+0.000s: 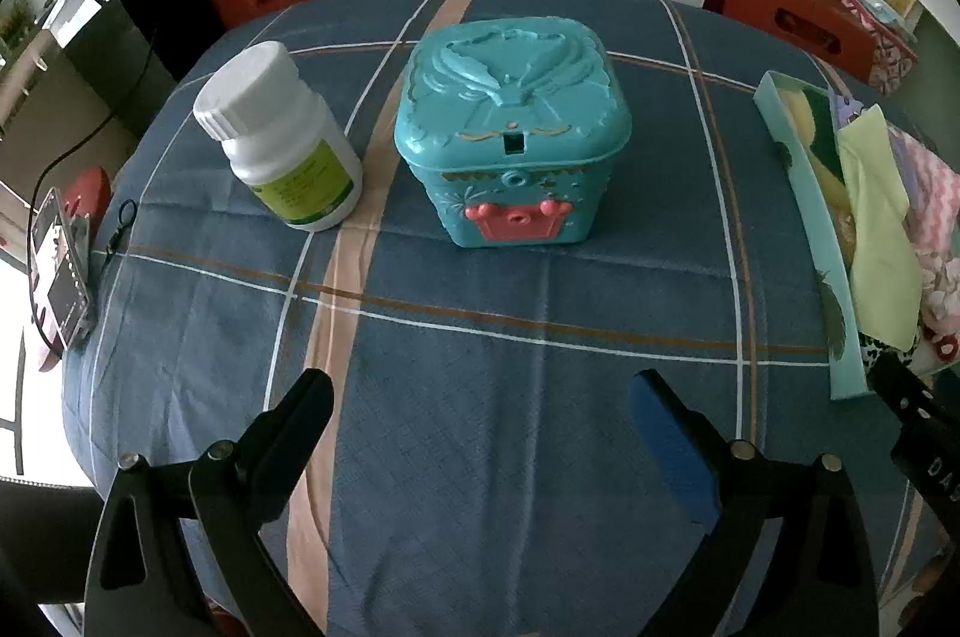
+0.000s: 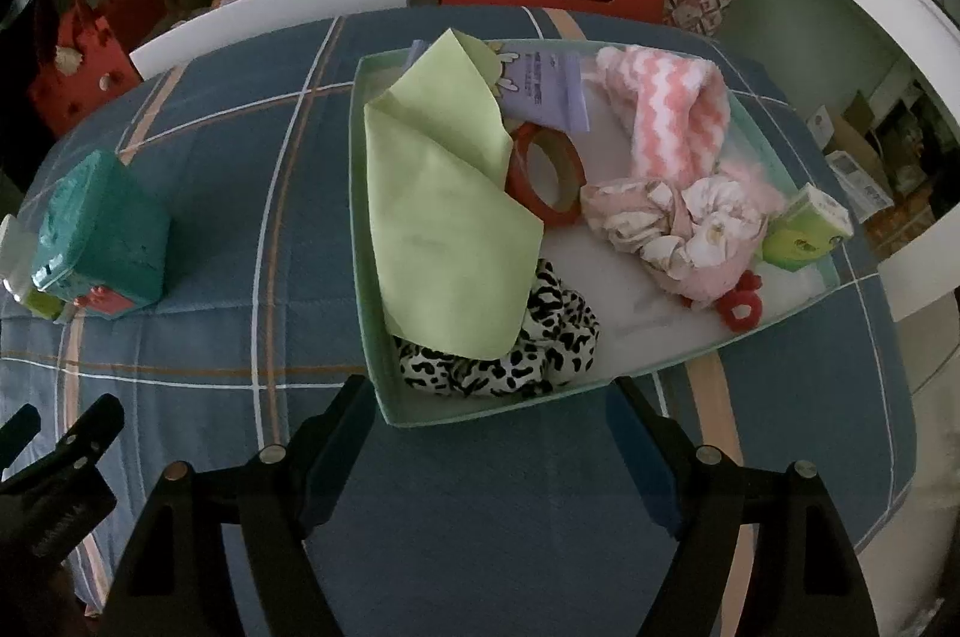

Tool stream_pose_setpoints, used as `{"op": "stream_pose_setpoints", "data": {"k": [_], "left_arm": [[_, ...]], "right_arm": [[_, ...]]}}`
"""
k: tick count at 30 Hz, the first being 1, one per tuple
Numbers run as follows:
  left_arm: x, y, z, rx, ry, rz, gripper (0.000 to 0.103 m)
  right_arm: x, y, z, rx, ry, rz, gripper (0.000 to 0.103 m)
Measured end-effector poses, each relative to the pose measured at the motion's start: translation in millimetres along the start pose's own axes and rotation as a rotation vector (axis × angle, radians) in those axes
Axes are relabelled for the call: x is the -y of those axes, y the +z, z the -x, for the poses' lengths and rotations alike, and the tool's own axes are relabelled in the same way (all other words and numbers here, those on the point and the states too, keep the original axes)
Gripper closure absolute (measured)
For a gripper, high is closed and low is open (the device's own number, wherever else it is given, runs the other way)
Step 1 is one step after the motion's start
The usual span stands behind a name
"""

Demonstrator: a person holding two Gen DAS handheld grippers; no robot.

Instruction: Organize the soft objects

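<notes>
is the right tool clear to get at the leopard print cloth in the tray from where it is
Probably yes. The right tool is open and empty, just short of the tray wall. The leopard print cloth lies at that near edge, mostly uncovered; only the green cloth overlaps its far side.

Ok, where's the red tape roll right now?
In the right wrist view, the red tape roll stands on edge inside the pale green tray, between the light green cloth and the pink floral scrunchie.
</notes>
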State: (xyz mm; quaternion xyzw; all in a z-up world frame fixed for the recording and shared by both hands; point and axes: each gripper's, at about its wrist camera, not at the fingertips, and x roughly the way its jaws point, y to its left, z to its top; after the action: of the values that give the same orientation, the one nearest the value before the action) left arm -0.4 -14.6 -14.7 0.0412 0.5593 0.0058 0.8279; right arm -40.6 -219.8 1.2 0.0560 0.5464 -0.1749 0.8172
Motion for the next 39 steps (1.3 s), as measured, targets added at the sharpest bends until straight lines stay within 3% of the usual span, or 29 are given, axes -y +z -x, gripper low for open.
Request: {"op": "stream_pose_setpoints", "data": {"k": [39], "left_arm": [[-8.0, -3.7, -22.5, -0.071, -0.031, 0.010, 0.004]], "right_arm": [[-5.3, -1.2, -9.1, -0.036, -0.022, 0.020, 0.021]]}}
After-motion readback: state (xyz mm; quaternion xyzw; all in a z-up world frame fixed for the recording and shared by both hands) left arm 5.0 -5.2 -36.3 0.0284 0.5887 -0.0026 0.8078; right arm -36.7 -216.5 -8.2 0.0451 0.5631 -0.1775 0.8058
